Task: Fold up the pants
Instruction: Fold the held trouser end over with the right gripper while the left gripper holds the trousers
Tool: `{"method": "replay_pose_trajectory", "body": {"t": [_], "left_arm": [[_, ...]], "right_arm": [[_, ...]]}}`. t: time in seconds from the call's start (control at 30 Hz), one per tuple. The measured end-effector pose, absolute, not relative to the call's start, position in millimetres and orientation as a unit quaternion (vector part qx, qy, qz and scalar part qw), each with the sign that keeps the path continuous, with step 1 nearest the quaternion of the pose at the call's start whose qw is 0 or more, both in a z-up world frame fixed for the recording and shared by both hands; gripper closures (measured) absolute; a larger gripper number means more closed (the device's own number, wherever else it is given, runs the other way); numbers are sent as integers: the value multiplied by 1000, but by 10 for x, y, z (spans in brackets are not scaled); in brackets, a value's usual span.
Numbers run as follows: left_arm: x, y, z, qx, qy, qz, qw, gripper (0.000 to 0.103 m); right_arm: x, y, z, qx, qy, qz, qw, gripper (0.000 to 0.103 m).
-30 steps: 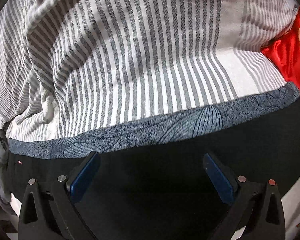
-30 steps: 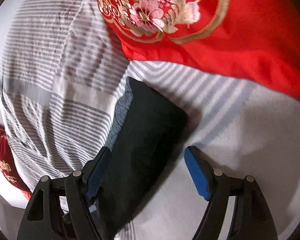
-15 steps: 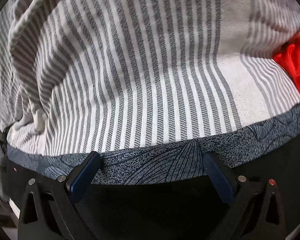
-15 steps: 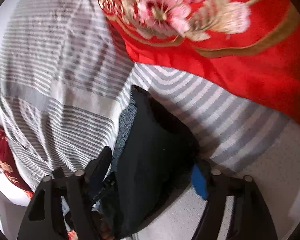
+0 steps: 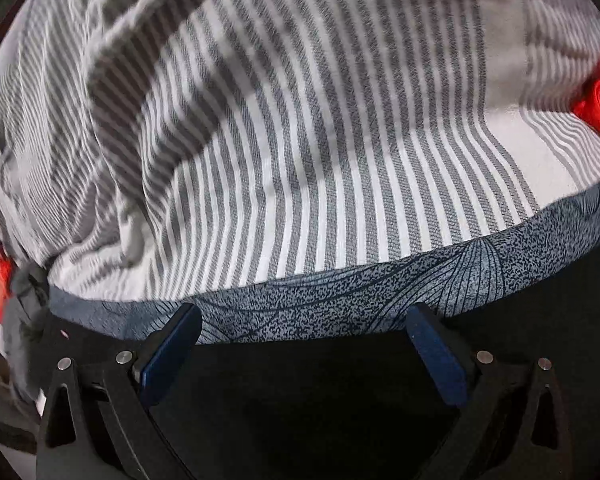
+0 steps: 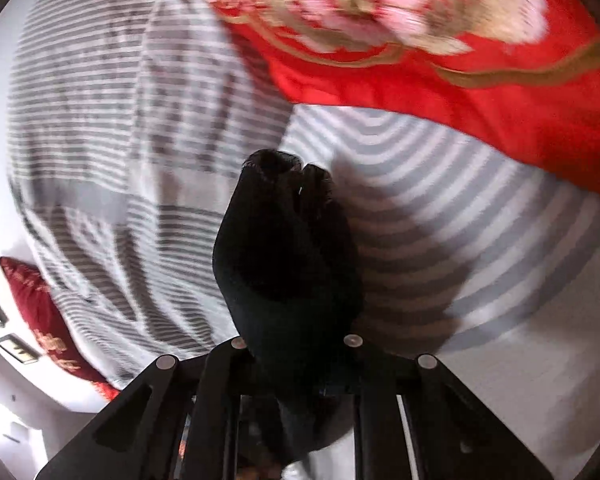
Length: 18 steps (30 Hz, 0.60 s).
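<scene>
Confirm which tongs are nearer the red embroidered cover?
Right. The right tongs, closing on the bunched black pants, face the red embroidered cover just past them. The left tongs, open over the pants, see only a red sliver at the frame edge.

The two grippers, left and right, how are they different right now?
The left gripper has its blue fingers spread wide with nothing pinched; the right gripper is closing, black pants bunched between its fingers.
The left gripper hangs over flat pants beside their patterned waistband; the right one lifts a bunched end off the striped bedsheet.
Both are black-framed and both are at the same pants.
</scene>
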State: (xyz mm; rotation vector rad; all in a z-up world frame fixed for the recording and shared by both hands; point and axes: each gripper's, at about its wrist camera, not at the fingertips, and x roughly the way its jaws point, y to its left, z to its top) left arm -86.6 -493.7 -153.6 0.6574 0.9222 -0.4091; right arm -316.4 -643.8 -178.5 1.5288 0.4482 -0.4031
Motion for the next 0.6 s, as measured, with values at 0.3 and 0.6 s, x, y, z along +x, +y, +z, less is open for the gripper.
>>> {"method": "replay_pose_trajectory", "body": {"t": [0.3,0.6], "left_arm": [[-582,-4803,-1491,244,506,-224,797,0],[-240,-4120,-1092,196,515,-251,796,0]], "right_arm": [[-2763,-6204,-1132,650,200,-120,723,88],[-1961,-5477,-638,572,264,-77,773,88]]}}
